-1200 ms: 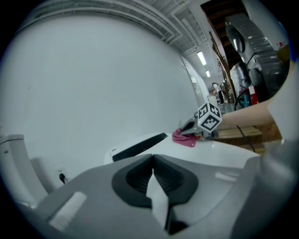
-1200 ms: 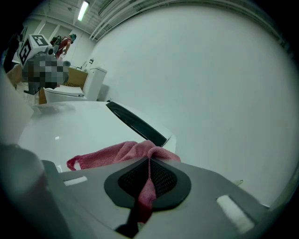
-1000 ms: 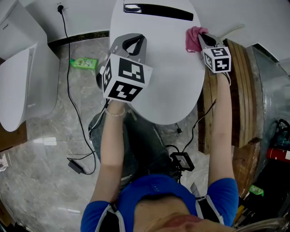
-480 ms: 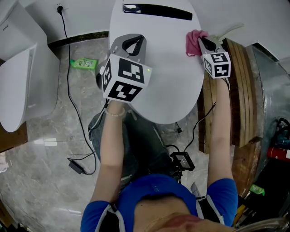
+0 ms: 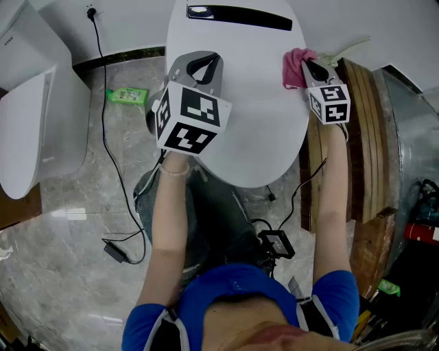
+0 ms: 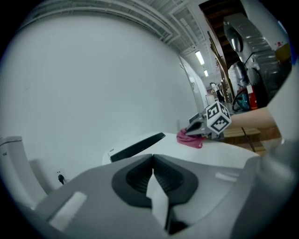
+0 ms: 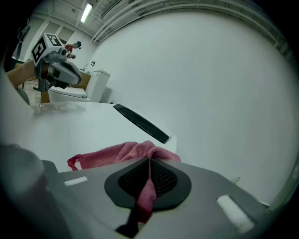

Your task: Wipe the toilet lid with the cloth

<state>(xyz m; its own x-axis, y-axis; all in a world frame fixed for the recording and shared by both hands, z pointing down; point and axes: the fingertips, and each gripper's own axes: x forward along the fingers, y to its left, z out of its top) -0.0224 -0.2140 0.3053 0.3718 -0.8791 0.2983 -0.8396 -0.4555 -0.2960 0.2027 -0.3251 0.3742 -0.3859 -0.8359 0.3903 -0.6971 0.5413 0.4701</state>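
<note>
The white oval toilet lid (image 5: 247,116) fills the upper middle of the head view, a black strip (image 5: 240,16) at its far end. A pink cloth (image 5: 295,66) lies on the lid's right edge, pinched between the jaws of my right gripper (image 5: 308,66). In the right gripper view the cloth (image 7: 122,154) spreads over the lid (image 7: 70,126) and runs down between the shut jaws. My left gripper (image 5: 199,67) hovers over the lid's left side, jaws shut with nothing between them (image 6: 152,164). From the left gripper view the cloth (image 6: 189,139) and the right gripper (image 6: 205,122) show ahead.
A second white toilet (image 5: 34,103) stands at the left. A black cable (image 5: 110,137) runs from a wall socket across the marble floor, near a green packet (image 5: 126,95). Wooden boards (image 5: 360,137) lie along the lid's right side. The person's legs are below the lid.
The right gripper with the pink cloth has shifted slightly to the right and toward the lid's edge. The left gripper has stayed still.
</note>
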